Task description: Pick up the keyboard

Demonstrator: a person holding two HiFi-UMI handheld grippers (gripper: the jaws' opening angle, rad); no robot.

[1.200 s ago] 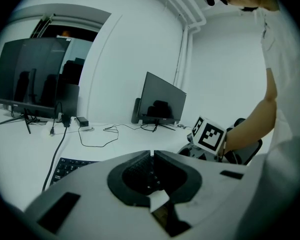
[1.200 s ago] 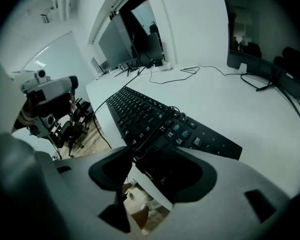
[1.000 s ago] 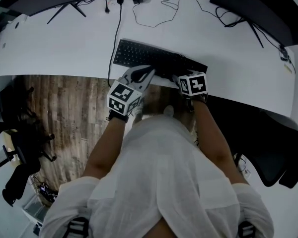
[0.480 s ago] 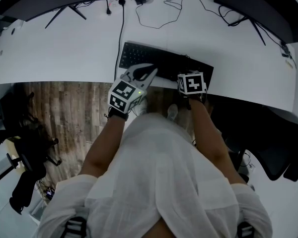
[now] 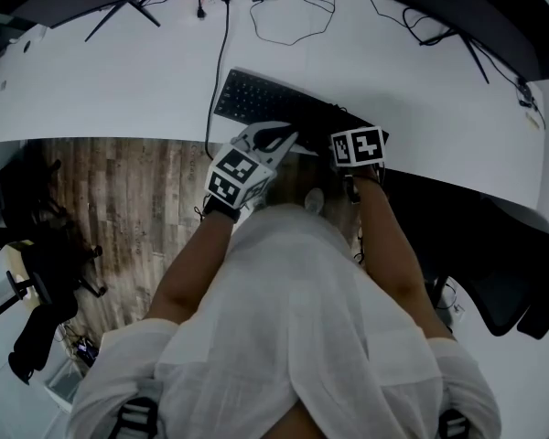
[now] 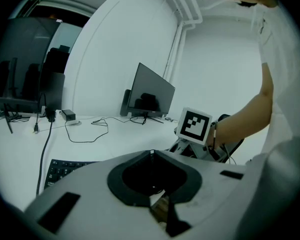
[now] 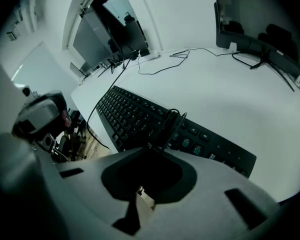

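The black keyboard (image 5: 256, 99) lies along the white desk's (image 5: 119, 80) front edge, long axis left to right; the right gripper (image 7: 166, 126) looks pinched on its near rim; the left gripper (image 5: 273, 135) is spread, just short of its middle.

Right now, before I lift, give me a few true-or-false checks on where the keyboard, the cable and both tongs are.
1. The keyboard is black and the desk is white. True.
2. Both tongs are at the keyboard's far edge. False: the left tongs and the right tongs are at its near edge, by the front of the desk.
3. A dark cable runs across the desk past the keyboard's left end. True.
4. The right tongs are at the keyboard's left end. False: they are near its right end, and the left tongs are nearer its middle.
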